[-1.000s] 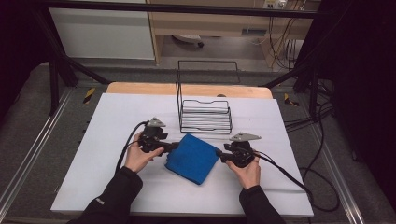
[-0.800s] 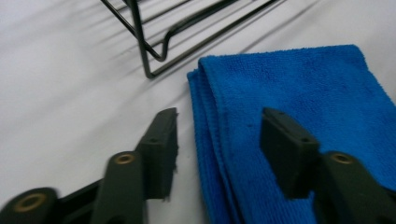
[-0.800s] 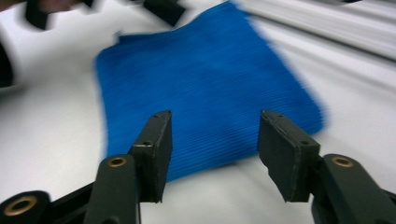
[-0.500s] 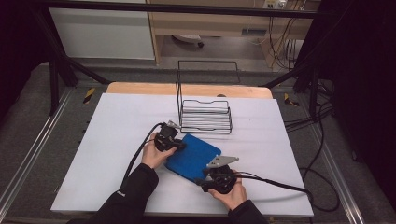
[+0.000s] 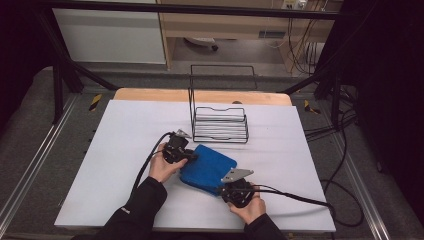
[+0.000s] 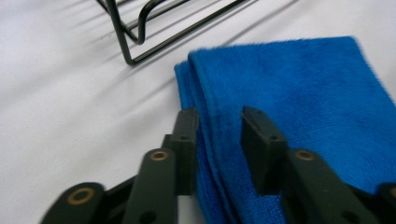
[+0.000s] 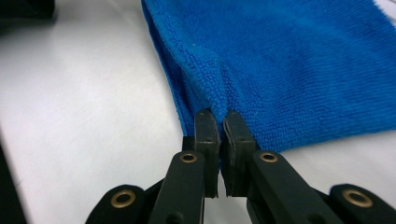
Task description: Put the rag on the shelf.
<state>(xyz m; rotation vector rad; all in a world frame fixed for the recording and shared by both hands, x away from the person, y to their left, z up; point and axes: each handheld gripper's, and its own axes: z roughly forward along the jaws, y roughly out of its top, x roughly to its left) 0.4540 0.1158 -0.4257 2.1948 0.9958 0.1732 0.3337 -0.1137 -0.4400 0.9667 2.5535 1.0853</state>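
1. I have the blue cloth (image 5: 207,167) lying folded on the white table (image 5: 125,130), just in front of the black wire rack (image 5: 220,124).
2. My right gripper (image 7: 221,122) is pressed together on the cloth's near edge; a small ridge of pile is bunched up between the pads, so I judge this grip secure.
3. My left gripper (image 6: 219,135) straddles the folded edge at the cloth's far-left side. Its jaws have just been opening slightly, with the doubled hem between them; a gap shows beside the pads (image 6: 254,135), so I read it as spread, not yet pinching.
4. To do this step well, I should close the left jaws on both layers of the hem before lifting, and lift both hands together so the fold does not slip out.
5. I should keep the lift clear of the rack's wires, which stand near the left jaws.
6. Materials: the cloth is soft microfibre terry with a short looped pile and a stitched rim, limp and easily creased. The rack is thin rigid bent wire. The table is smooth and matt.
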